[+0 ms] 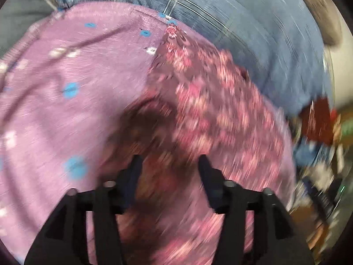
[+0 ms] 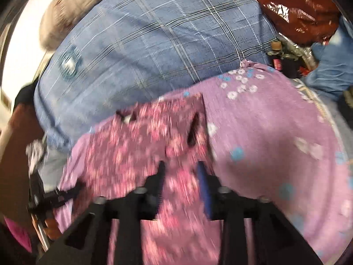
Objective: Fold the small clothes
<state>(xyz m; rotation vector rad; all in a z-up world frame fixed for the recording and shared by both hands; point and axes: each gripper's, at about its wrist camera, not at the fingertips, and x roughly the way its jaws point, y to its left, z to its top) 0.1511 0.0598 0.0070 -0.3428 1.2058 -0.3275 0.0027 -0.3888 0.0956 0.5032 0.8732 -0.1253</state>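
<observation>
A small maroon garment with pink flowers point(image 1: 207, 101) lies on a lilac sheet with blue and white flowers point(image 1: 66, 101). My left gripper point(image 1: 169, 163) hovers over the garment's near part with its jaws apart and nothing between them. In the right wrist view the same garment point(image 2: 136, 145) lies spread ahead, and my right gripper point(image 2: 181, 167) is open just above its near edge, holding nothing. Both views are motion-blurred.
A blue plaid pillow or quilt point(image 2: 154, 44) lies behind the garment. A dark red shiny bag point(image 2: 295, 8), dark bottles point(image 2: 280, 59) and blue cloth point(image 2: 331, 66) sit at the far right. The other gripper point(image 2: 44, 194) shows at the left edge.
</observation>
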